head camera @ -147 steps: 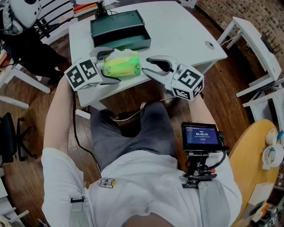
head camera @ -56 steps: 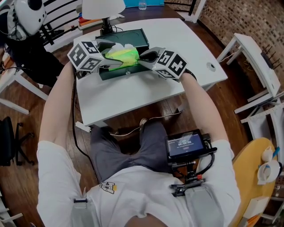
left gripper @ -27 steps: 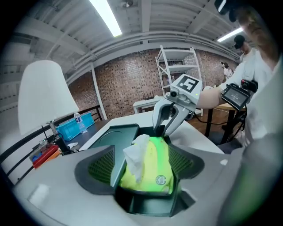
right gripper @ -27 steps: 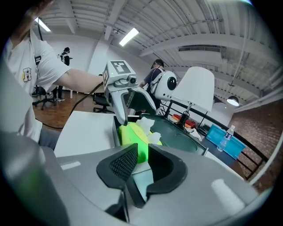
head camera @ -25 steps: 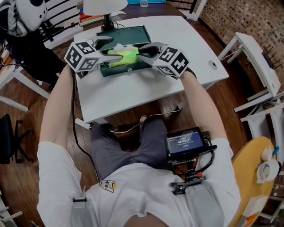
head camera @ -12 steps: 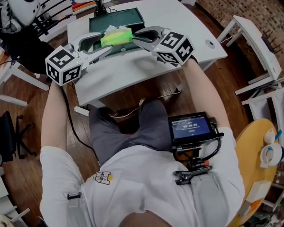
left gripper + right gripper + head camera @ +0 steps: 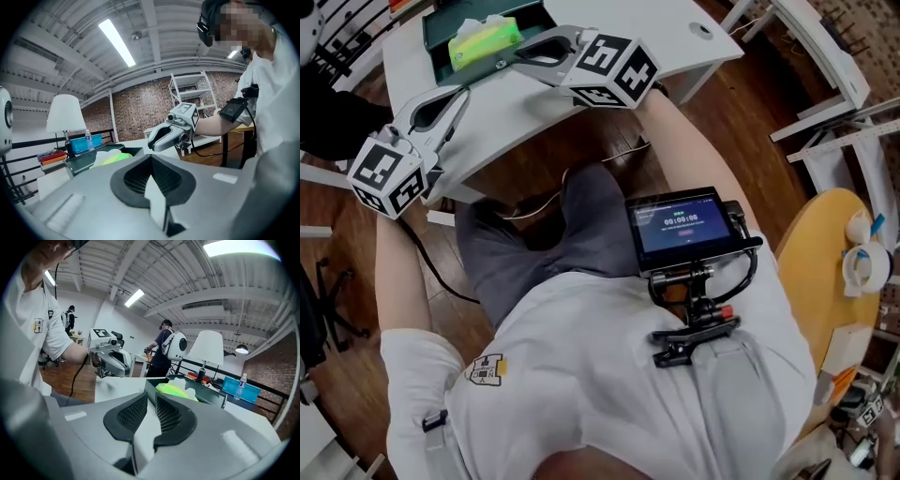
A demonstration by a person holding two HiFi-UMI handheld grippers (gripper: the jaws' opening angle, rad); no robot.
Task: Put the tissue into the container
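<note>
Left gripper [image 7: 457,94], jaws pressed fully together on nothing, hung over the near edge of the table [image 7: 520,103], at 9 o'clock in the head view. Right gripper [image 7: 518,58], likewise empty, was closing to a narrow slit just beside the container [image 7: 437,37], which lay at its 10 o'clock. The green tissue pack [image 7: 485,39] rested inside that container. Neither gripper touched it, presumably because placement was complete and no hold was needed.
</note>
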